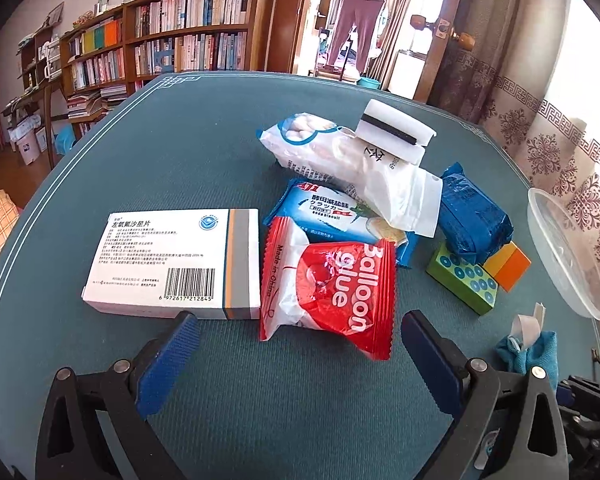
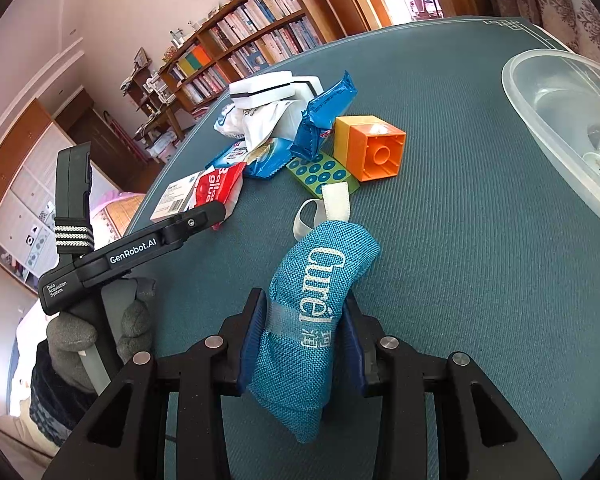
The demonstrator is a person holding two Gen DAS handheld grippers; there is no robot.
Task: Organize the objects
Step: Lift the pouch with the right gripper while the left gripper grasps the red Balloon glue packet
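Right gripper (image 2: 305,334): I have it clamped on one blue woven pouch (image 2: 314,320), blue pads squeezing both sides; the pouch's far end rests on the teal table mat (image 2: 480,280).
Left gripper (image 1: 300,354): I hold it with fingers wide apart, nothing between them, hovering just short of the red balloon glue packet (image 1: 326,292).
Pile, relative to the red packet: one white medicine box (image 1: 172,262) touching its left side; one blue soda biscuit pack (image 1: 332,216) tucked behind it; one white snack bag (image 1: 340,156) farther back with one white sponge (image 1: 396,128) on top.
Right of packet: one dark blue wrapped pack (image 1: 472,216), one green dotted block (image 1: 462,280), one orange block (image 1: 508,264).
Clear plastic bowl (image 1: 564,248): one, well right of the packet, at the mat edge.
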